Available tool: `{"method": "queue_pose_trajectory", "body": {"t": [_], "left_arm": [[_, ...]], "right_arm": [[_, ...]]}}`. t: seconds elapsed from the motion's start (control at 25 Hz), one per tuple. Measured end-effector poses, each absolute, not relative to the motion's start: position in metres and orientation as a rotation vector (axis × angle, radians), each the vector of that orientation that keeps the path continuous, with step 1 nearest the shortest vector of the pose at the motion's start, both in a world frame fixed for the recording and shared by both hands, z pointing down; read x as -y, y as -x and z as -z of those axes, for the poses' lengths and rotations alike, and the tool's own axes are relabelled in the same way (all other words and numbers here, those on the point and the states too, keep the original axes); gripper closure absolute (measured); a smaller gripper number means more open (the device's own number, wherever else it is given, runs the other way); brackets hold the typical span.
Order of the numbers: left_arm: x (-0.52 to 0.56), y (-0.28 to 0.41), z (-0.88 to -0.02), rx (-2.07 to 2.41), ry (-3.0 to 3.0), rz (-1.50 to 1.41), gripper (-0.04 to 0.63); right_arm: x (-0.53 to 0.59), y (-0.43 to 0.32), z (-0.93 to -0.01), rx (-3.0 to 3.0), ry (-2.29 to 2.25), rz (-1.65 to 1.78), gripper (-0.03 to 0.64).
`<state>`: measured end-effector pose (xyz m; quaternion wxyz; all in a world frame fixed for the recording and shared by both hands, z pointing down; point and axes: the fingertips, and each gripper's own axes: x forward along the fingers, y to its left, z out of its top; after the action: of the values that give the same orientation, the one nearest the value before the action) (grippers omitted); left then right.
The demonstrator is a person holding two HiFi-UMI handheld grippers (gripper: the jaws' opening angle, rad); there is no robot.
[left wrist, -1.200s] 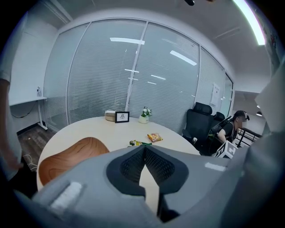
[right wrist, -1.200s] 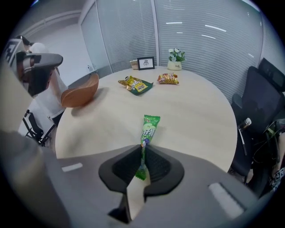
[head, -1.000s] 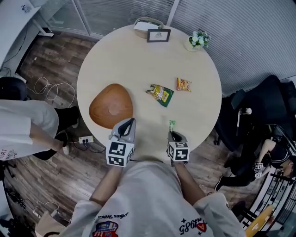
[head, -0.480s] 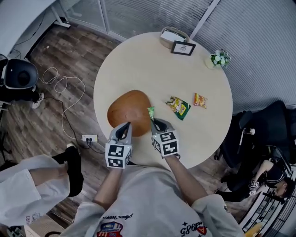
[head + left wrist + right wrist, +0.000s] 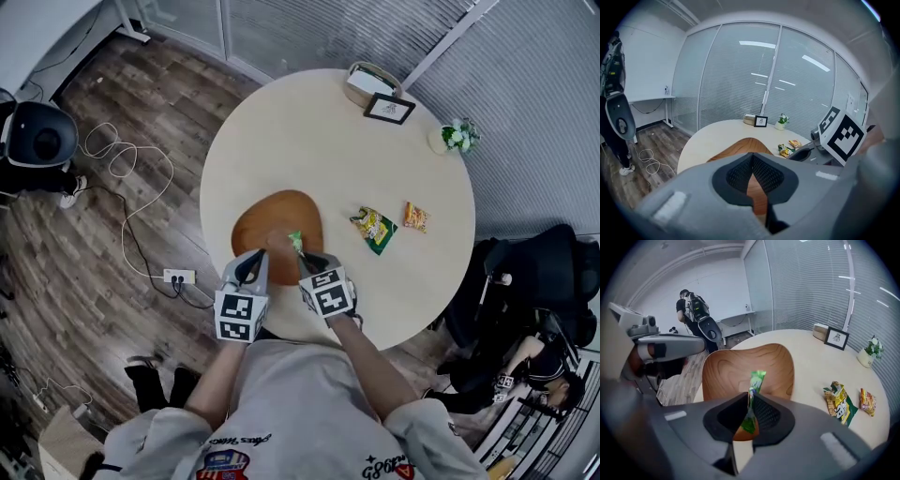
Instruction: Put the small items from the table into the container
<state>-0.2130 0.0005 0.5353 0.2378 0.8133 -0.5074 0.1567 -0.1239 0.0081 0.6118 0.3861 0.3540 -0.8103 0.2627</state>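
Observation:
A brown wooden bowl (image 5: 281, 217) sits at the near left of the round table (image 5: 309, 141). My right gripper (image 5: 302, 255) hangs over the bowl's near rim with a small green packet (image 5: 295, 241) pinched between its pads. Its jaws are opening, and the packet (image 5: 756, 380) still sticks up from between them above the bowl (image 5: 740, 366). My left gripper (image 5: 260, 253) is shut and empty, just left of the right one at the bowl's near edge (image 5: 740, 146). A green-yellow snack pack (image 5: 376, 228) and an orange pack (image 5: 415, 217) lie to the right.
At the table's far edge stand a picture frame (image 5: 388, 108), a small basket (image 5: 364, 82) and a potted plant (image 5: 457, 137). Cables (image 5: 122, 178) lie on the wooden floor at the left. A dark chair (image 5: 534, 281) is at the right.
Both grippers have moved left to the bowl. The right one carried the green packet from the table's near edge to above the bowl's rim.

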Motion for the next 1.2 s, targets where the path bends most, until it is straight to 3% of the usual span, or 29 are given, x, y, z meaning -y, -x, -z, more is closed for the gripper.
{"method": "queue_pose_trajectory", "body": {"t": [0.2, 0.32, 0.68, 1.2], "left_arm": [[0.003, 0.207, -0.533, 1.37, -2.245, -0.435, 0.595], [0.006, 0.195, -0.533, 1.363, -2.257, -0.445, 0.596], [0.021, 0.131, -0.519, 1.31, -2.359, -0.46, 0.597], [0.016, 0.051, -0.511, 1.188, -2.454, -0.508, 0.6]], "right_arm": [[-0.009, 0.124, -0.606, 2.095, -0.932, -0.682, 0.557], [-0.001, 0.111, -0.588, 2.155, -1.021, -0.681, 0.609], [0.016, 0.031, -0.527, 2.341, -1.332, -0.635, 0.614], [0.006, -0.047, -0.535, 2.305, -1.474, -0.763, 0.614]]}}
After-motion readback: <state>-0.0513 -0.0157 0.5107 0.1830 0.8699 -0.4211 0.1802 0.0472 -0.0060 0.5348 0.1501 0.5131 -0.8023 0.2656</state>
